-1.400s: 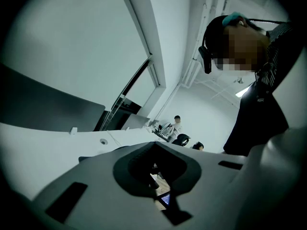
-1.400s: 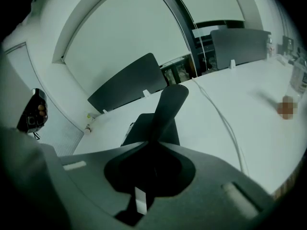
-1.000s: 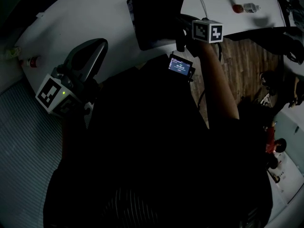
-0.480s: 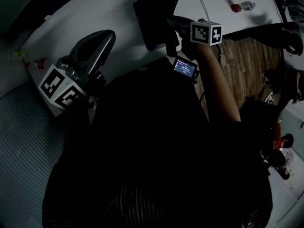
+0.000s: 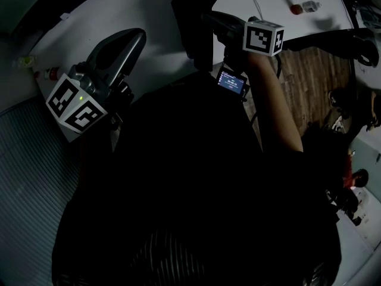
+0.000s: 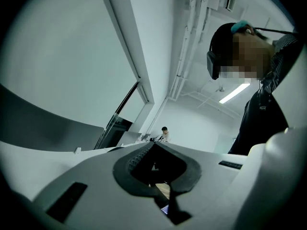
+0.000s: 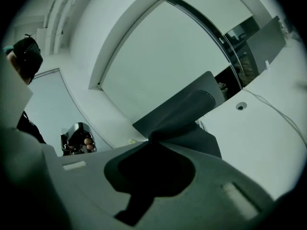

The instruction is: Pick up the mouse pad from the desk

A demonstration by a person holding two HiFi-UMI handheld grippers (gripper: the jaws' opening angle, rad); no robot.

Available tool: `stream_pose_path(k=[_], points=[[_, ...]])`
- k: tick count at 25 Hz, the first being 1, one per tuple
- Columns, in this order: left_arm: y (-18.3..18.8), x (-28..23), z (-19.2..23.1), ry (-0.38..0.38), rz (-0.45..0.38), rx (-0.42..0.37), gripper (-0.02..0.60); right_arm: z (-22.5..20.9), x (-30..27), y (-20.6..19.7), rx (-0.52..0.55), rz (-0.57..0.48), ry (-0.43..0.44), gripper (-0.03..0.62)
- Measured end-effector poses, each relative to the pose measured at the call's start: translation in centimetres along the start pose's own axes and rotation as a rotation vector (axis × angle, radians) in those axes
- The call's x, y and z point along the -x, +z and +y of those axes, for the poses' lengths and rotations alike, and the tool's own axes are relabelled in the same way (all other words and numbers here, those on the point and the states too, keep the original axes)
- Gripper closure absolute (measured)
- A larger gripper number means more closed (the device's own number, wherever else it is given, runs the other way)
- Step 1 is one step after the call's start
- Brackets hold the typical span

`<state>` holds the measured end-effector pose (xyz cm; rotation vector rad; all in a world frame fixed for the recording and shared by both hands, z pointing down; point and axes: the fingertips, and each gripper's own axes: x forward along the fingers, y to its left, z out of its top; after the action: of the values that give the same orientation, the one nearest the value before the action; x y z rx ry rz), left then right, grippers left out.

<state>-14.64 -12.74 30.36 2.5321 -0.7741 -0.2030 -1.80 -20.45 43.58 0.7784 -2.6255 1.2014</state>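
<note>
Pad (image 5: pixel 197 16) is dark in the head view, cut off by the top edge, and the pinch point is hard to make out. The right gripper view settles it: pad (image 7: pixel 184 111) is buckled at the tips of the right gripper (image 7: pixel 154 137), jaws clamped on its near edge, over the desk (image 7: pixel 259 128). I can't tell if the far edge touches the desk. Left gripper (image 6: pixel 154 145) jaws are together and empty, well apart from the pad.
</note>
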Motion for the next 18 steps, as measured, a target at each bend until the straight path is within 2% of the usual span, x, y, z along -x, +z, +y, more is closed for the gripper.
stream_pose_path(k=[6,12,18], points=[[0.6,0.2,-0.1,-0.003,-0.018,-0.023,0.574,3.2,1.2,2.1,0.008,-0.048,0.063,0.576],[1.2,-0.1,-0.8,-0.006,-0.028,-0.056,0.574,6.6,3.7,4.4,0.071,-0.093,0.095,0.576],[1.4,0.0,-1.1,-0.004,-0.038,-0.106,0.574,11.3,5.0,6.0,0.157,-0.146,0.182,0.576]])
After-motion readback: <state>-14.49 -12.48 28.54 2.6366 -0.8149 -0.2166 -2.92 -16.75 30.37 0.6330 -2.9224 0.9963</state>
